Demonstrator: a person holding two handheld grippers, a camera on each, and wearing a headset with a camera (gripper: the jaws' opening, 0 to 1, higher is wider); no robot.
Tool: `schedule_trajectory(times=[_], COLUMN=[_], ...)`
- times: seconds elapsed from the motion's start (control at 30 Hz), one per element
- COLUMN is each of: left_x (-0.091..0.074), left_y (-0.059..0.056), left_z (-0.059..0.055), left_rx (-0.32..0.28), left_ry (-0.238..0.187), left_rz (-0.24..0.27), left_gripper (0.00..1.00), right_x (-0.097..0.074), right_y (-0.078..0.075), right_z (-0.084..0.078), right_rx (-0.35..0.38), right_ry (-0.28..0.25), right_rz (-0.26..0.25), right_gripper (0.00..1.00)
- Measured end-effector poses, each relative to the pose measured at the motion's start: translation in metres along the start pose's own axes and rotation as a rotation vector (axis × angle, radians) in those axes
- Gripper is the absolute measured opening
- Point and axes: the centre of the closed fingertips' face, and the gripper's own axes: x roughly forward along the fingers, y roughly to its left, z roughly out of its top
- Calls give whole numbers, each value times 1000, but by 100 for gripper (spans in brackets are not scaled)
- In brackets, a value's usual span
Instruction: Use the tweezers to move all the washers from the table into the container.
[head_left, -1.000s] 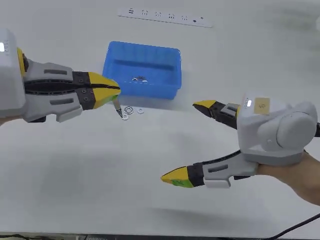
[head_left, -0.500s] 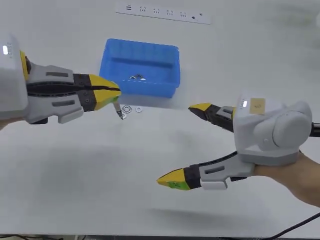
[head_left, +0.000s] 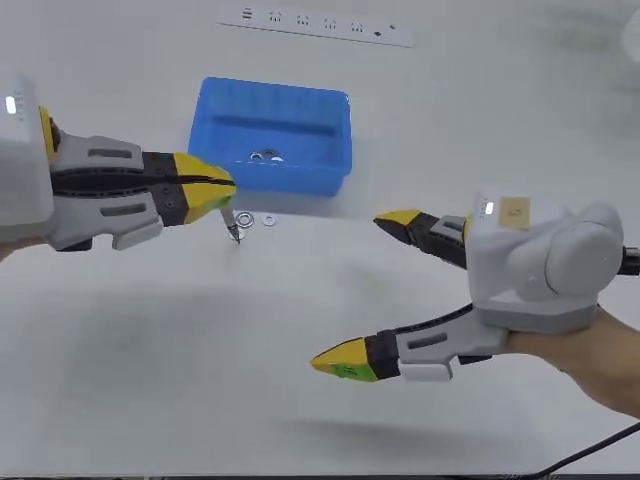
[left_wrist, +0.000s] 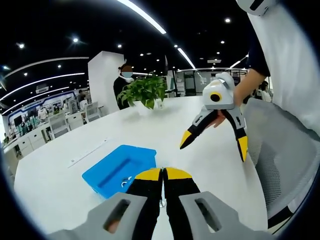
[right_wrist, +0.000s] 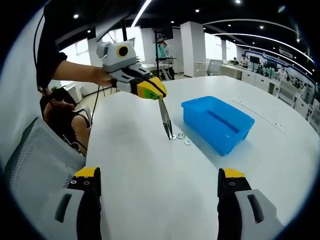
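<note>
A blue container (head_left: 290, 105) stands on the white table and holds a few washers (head_left: 265, 157). Two more washers (head_left: 245, 220) lie on the table just in front of it. My left gripper (head_left: 218, 188) is shut on thin metal tweezers (head_left: 232, 224), whose tip touches down just left of the loose washers. In the right gripper view the tweezers (right_wrist: 165, 120) slant down to the washers (right_wrist: 180, 136) beside the container (right_wrist: 220, 122). My right gripper (head_left: 355, 290) hovers wide open over the table's right side, holding nothing. The left gripper view shows the container (left_wrist: 120, 167) ahead.
A white power strip (head_left: 315, 25) lies along the table's far edge. Bare white tabletop (head_left: 150, 330) spreads in front of and between the grippers. A mesh chair (right_wrist: 30, 160) stands off the table's end, and a potted plant (left_wrist: 145, 90) sits at the far side.
The head camera has drifted, sliding the scene left. The tweezers' tip has edged slightly closer to the loose washers. The right gripper stays open, hardly moved.
</note>
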Motion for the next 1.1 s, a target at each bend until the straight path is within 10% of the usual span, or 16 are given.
schedule_trajectory(times=[0.8, 1.1], left_x=[0, 3], left_y=[3, -1], left_z=[-2, 2], left_rx=[-37, -39], left_ry=[86, 92], left_rz=[-35, -44], left_gripper=[4, 4], right_x=[59, 88], right_y=[-8, -13], right_z=[56, 74], right_rx=[-163, -139], right_ry=[-29, -30], right_rz=[155, 261], right_gripper=[80, 49])
